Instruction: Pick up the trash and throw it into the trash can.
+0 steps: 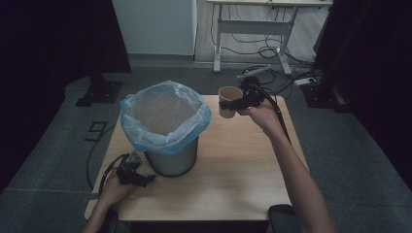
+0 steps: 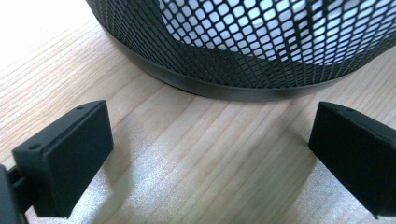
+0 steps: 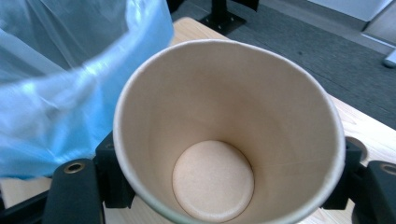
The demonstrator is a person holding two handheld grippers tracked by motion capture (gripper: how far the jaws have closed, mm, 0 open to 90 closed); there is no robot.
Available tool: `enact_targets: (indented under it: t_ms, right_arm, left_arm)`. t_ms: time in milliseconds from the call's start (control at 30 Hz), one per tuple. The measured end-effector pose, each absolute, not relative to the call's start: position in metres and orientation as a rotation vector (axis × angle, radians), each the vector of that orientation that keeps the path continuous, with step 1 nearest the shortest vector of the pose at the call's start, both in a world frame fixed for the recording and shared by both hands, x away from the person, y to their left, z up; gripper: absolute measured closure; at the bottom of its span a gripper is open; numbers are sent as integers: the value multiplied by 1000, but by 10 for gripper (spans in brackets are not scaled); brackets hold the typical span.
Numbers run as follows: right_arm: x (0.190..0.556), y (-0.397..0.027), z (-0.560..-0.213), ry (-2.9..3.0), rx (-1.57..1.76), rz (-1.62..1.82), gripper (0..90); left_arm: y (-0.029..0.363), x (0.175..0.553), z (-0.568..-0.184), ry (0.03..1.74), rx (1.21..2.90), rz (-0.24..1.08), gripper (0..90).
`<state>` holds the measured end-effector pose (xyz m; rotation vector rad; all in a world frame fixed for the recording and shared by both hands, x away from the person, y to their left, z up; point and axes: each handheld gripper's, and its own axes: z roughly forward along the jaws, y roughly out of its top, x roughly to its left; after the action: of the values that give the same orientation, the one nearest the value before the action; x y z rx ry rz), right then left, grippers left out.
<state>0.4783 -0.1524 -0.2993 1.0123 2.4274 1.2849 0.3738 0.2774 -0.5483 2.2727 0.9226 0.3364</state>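
A brown paper cup (image 1: 228, 100) hangs upright above the table's far right part, with my right gripper (image 1: 236, 105) shut on its wall. Looking down into the cup (image 3: 219, 135) from the right gripper view, it is empty and sits between the two black jaws. A black mesh bin (image 1: 171, 158) lined with a blue plastic bag (image 1: 165, 116) stands at the table's left. My left gripper (image 1: 145, 178) rests low on the wood right in front of the bin's base (image 2: 224, 86), open (image 2: 210, 163), with bare table between its jaws.
The light wooden table (image 1: 233, 170) has free room right of the bin and along the front. Grey carpet surrounds it. A white desk frame (image 1: 252, 29) with tangled cables (image 1: 272, 53) stands behind. The bag's rim (image 3: 70, 93) is close to the cup's left.
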Motion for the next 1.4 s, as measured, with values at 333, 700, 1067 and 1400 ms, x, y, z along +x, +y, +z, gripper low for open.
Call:
enact_targets:
  t_ms: [333,700,1067,1400]
  right_arm:
    - [481,-141,-273,2429,998,1290,252]
    - [484,-120,-247,2435,955,1283,252]
    - [480,-82,-225,2470,861,1285,252]
    - [478,-34,-224,2536,766,1298,251]
  left_arm:
    - [277,374,-548,922,2273,336,0]
    - [277,374,-548,922,2273,336,0]
    - [277,374,-548,922,2273,336,0]
    - [277,374,-548,922,2273,336,0]
